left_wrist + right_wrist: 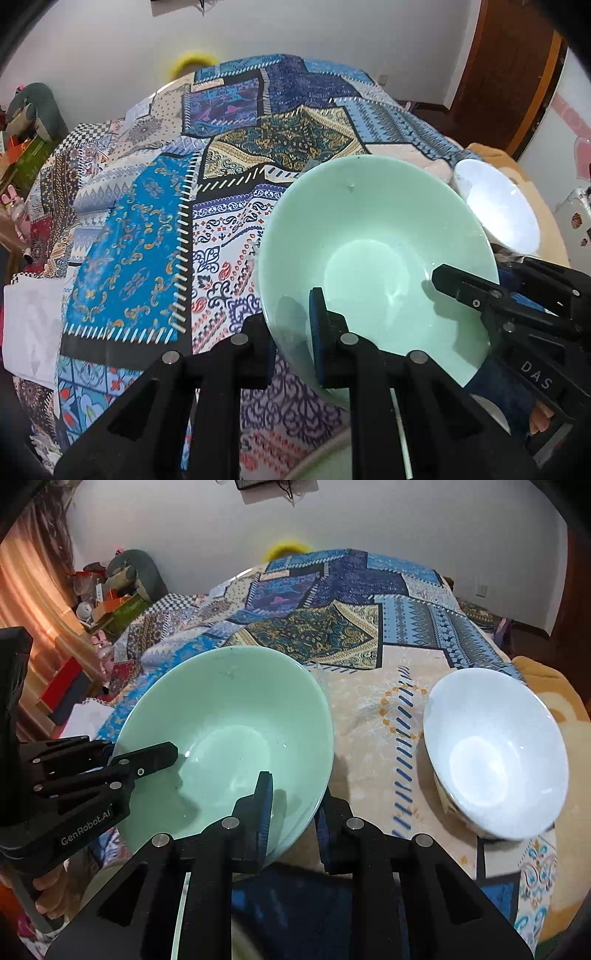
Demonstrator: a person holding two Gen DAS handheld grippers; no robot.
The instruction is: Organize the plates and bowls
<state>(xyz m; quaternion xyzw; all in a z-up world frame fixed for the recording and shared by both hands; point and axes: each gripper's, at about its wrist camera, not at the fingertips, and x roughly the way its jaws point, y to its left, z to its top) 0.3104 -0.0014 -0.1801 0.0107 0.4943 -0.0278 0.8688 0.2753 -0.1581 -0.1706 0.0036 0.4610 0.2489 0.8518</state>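
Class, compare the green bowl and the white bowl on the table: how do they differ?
The green bowl is pale green; the white bowl is white inside. Both grippers, left and right, pinch the green bowl's rim, tilting it; the white bowl rests untouched on the cloth. Both are empty, round and glossy.

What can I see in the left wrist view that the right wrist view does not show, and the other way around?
Only the left wrist view shows the white paper at the tablecloth's left edge. Only the right wrist view shows the orange curtain and the white bowl whole. Both show the green bowl, with the left claw and right claw each gripping its rim.
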